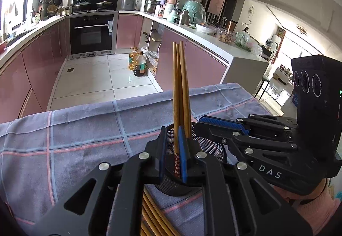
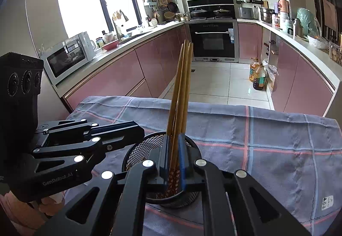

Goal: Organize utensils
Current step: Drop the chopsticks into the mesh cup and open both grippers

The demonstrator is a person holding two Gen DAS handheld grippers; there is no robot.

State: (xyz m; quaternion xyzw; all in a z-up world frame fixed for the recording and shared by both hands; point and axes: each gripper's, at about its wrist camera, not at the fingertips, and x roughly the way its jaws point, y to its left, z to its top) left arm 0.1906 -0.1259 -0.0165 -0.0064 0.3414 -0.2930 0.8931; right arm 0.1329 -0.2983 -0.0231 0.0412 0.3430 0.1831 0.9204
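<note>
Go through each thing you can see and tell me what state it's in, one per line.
Left gripper: shut on one upright chopstick.
Right gripper: shut on a chopstick bundle.
Mesh holder: upright on the cloth, both held sets reaching into it.
Loose chopsticks: lying flat on the cloth.
Oven: door closed.

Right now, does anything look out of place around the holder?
Yes. A bundle of loose chopsticks lies flat on the checked cloth beside the mesh holder, under the left claw, while the standing chopsticks in the holder fan apart at the top.
</note>
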